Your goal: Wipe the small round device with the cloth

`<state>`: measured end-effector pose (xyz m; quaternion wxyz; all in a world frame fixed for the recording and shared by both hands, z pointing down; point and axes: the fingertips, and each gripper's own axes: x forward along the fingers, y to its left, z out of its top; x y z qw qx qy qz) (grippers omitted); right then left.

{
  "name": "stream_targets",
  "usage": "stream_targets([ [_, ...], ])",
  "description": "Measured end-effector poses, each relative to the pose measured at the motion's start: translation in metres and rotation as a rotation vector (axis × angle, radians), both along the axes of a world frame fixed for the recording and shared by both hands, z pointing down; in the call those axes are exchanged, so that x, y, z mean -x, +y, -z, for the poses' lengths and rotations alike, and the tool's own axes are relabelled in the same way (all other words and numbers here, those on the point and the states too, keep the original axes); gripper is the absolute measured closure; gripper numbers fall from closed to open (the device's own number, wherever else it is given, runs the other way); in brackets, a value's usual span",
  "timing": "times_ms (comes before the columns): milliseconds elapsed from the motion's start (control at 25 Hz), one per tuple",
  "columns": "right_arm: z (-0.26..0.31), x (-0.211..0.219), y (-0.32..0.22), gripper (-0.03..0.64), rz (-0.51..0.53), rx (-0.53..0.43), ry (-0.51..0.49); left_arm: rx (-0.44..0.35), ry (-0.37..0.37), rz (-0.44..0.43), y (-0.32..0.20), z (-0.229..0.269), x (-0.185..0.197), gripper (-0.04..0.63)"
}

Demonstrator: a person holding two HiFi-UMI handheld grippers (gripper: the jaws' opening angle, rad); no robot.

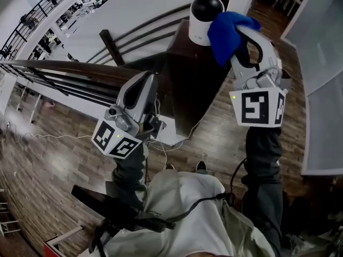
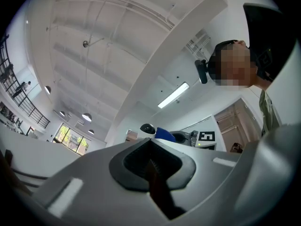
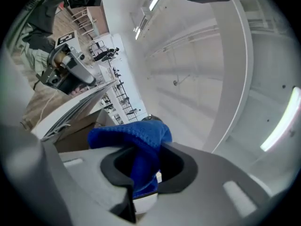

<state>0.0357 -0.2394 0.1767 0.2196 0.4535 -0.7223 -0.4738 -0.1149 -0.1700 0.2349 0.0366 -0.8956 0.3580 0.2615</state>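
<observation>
The small round device (image 1: 205,16), a white body under a black dome, stands on top of a dark wooden post (image 1: 187,82) at the upper middle of the head view. In the left gripper view it shows small and far off (image 2: 147,128).

The blue cloth (image 1: 227,32) lies bunched against the device's right side, touching it and covering part of the white body. In the right gripper view the cloth (image 3: 137,147) fills the gap between the 2 fingers, and only a sliver of the dome peeks over it.

The right gripper (image 1: 244,40) is clenched on the cloth, with its fingers pinching a fold that hangs down between them (image 3: 141,175). It reaches toward the device from the right. A dark sleeve (image 1: 262,154) runs back from it toward the person.

The left gripper (image 1: 147,82) hangs lower and to the left, well apart from the device and near the side of the post. Its 2 fingers are pressed together with nothing between them (image 2: 153,168).

A dark railing (image 1: 64,69) runs left from the post. Thin white cables (image 1: 163,143) dangle beside the post over the wooden floor (image 1: 214,143).
</observation>
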Motion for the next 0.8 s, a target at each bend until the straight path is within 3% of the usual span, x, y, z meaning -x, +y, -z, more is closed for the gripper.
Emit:
stream_targets([
  [160, 0.052, 0.002, 0.001, 0.535, -0.083, -0.169, 0.028, 0.004, 0.004, 0.003, 0.002, -0.001, 0.003, 0.604],
  [400, 0.062, 0.04, 0.001, 0.535, -0.133, -0.293, 0.261, 0.006, 0.018, 0.019, 0.011, -0.004, 0.008, 0.604],
  [600, 0.019, 0.046, 0.011, 0.535, -0.12, -0.276, 0.352, 0.015, 0.014, 0.027, 0.01, -0.01, 0.011, 0.604],
  [800, -0.035, 0.06, 0.015, 0.535, -0.069, -0.164, 0.476, 0.028, 0.017, 0.024, 0.009, -0.014, 0.013, 0.604],
])
